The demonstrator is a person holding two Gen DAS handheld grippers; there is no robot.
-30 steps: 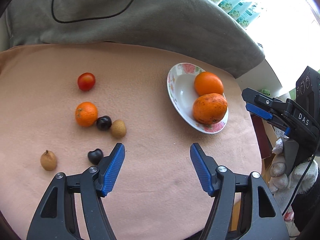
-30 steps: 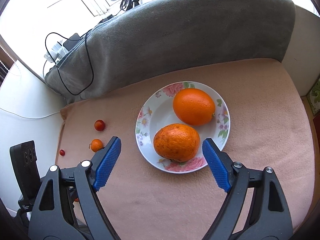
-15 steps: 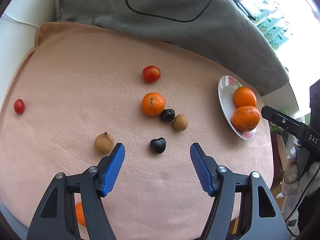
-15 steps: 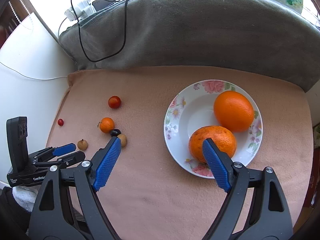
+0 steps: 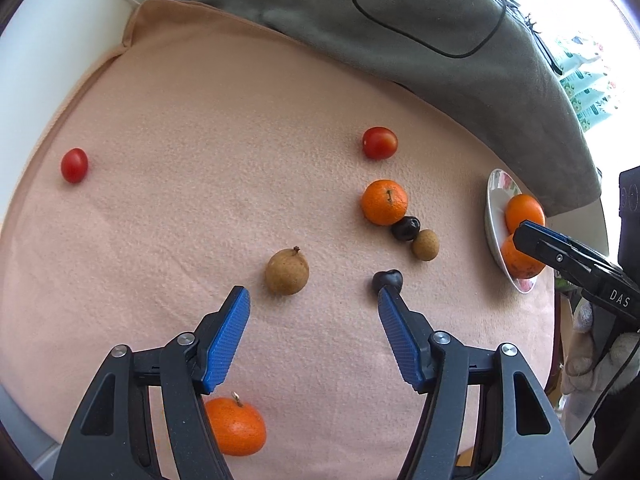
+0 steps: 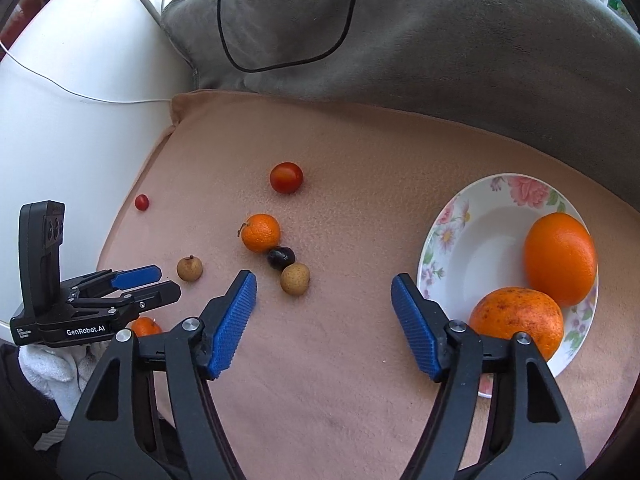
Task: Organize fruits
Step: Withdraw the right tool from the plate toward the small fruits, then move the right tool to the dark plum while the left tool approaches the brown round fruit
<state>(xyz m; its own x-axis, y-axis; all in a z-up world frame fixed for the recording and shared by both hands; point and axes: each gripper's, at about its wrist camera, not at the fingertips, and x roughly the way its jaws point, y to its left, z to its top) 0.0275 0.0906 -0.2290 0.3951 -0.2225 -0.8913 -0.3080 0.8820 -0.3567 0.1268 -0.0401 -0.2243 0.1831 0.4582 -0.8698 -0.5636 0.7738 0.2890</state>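
The left hand-held gripper (image 5: 314, 300), jaws closing on nothing, hovers nearest the brown longan (image 5: 287, 272), just above its fingertips at frame centre

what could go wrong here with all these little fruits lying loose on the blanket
1. The dark fruit touches the small orange and a brown fruit; grabbing one may nudge the others rolling.
2. Another small orange lies under the left gripper, easily bumped.
3. The plate already holds two big oranges, so added round fruit might roll off.
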